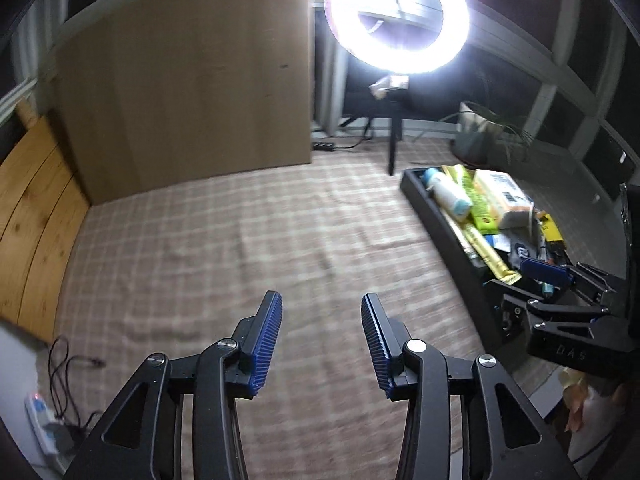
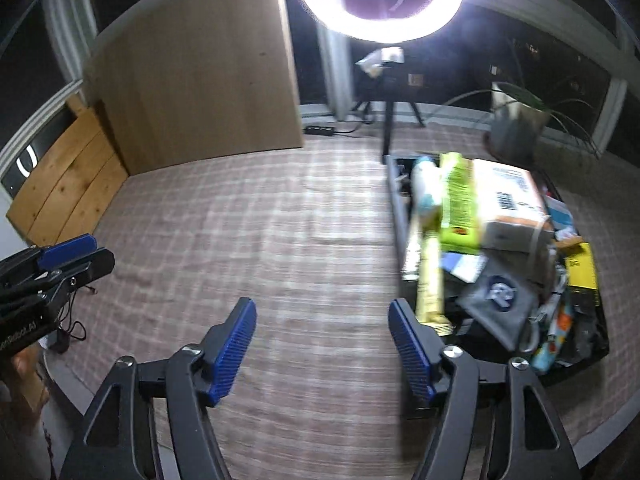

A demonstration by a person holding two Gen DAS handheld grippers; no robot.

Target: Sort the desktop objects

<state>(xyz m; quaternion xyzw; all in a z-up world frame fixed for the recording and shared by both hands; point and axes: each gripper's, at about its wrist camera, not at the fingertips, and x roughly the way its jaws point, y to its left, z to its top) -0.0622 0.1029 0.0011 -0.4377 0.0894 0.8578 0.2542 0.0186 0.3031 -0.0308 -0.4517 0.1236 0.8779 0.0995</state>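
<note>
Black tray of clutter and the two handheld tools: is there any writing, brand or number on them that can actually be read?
"D A S" — pale letters on the black body of the right tool.
Barcode label on the tan cardboard box in the black tray: print too blurred to read.
Round white-and-blue logo on the grey pouch: unreadable.
White lettering on the left tool: cut off, illegible.

Left wrist view: sits behind the left gripper (image 1: 322, 336), angled down across the beige checked tablecloth (image 1: 248, 240) toward the glaring ring light (image 1: 398, 16). Right wrist view: same heading behind the right gripper (image 2: 323, 346), nearer the black tray of mixed packets (image 2: 396, 216). Shared: cloth, tray (image 1: 448, 216), light (image 2: 382, 0), light wooden panel (image 1: 188, 84).
</note>
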